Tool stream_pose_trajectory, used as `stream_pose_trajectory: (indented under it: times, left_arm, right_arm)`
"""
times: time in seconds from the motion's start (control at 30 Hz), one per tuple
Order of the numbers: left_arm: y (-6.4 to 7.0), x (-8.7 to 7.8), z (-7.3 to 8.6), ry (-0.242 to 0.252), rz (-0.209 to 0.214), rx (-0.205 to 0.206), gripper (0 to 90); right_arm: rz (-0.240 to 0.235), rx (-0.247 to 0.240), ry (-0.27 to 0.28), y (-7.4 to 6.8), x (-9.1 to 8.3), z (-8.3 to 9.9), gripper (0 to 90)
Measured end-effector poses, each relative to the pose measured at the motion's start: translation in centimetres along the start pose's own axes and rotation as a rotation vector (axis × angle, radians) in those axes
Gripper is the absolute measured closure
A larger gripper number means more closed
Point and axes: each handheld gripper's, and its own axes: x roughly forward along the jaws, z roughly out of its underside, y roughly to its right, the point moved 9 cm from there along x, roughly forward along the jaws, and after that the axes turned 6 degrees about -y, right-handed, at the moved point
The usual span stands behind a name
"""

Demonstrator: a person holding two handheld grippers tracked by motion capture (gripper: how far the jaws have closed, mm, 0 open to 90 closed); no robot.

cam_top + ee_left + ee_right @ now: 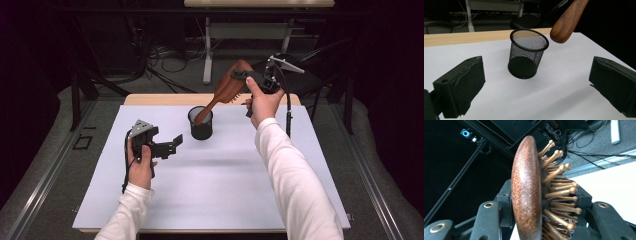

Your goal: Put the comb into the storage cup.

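Observation:
A brown wooden hairbrush [227, 90] hangs tilted over a black mesh cup [200, 123] on the white mat [220, 175]. Its handle end points down at the cup's mouth; in the left gripper view the handle tip [566, 22] sits just above the cup's [527, 53] right rim. My right gripper [248, 79] is shut on the brush head [529, 195], whose wooden bristles stick out to the right. My left gripper [172, 145] stands open, left of the cup, and holds nothing; its fingers [461, 87] frame the cup from a short way off.
The mat lies on a wooden table [155, 99] whose far edge shows behind the cup. Beyond it are table legs [207, 55], cables on the floor and a dark chair [310, 70]. Metal rails [45, 175] run along both sides.

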Motion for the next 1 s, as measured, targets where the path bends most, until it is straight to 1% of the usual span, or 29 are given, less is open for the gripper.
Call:
stream_pose_trajectory:
  times: [0.03,0.1,0.23,0.43,0.53,0.6,0.83,1.0]
  left_arm:
    - [0.0,0.0,0.0,-0.001,0.001,0.001,0.4]
    - [0.1,0.0,0.0,0.0,0.008,-0.001,0.3]
    - [0.2,-0.1,0.1,-0.003,0.012,0.005,0.3]
    - [0.0,-0.2,0.3,-0.004,0.013,-0.002,0.3]
    - [-0.1,-0.3,0.3,-0.002,0.011,-0.006,0.3]
    - [-0.3,-0.4,0.3,0.0,0.01,-0.006,0.3]
    - [-0.3,-0.5,0.3,0.003,0.014,-0.009,0.4]
    - [-0.5,-0.6,0.2,0.009,0.014,-0.014,0.3]
  right_arm:
    - [0.005,-0.002,0.0,0.1,0.0,0.0,47.7]
    - [0.011,0.002,0.018,0.3,0.1,-0.2,47.7]
    - [0.032,0.004,0.026,0.6,0.1,-0.5,47.7]
    - [0.062,0.0,0.033,1.0,0.1,-0.9,47.7]
    - [0.072,0.005,0.058,1.3,0.3,-1.3,47.7]
    - [0.082,0.013,0.062,1.4,0.3,-1.5,47.7]
    - [0.105,0.024,0.104,1.9,0.7,-2.3,47.8]
    - [0.117,0.02,0.113,2.2,1.3,-2.3,47.8]
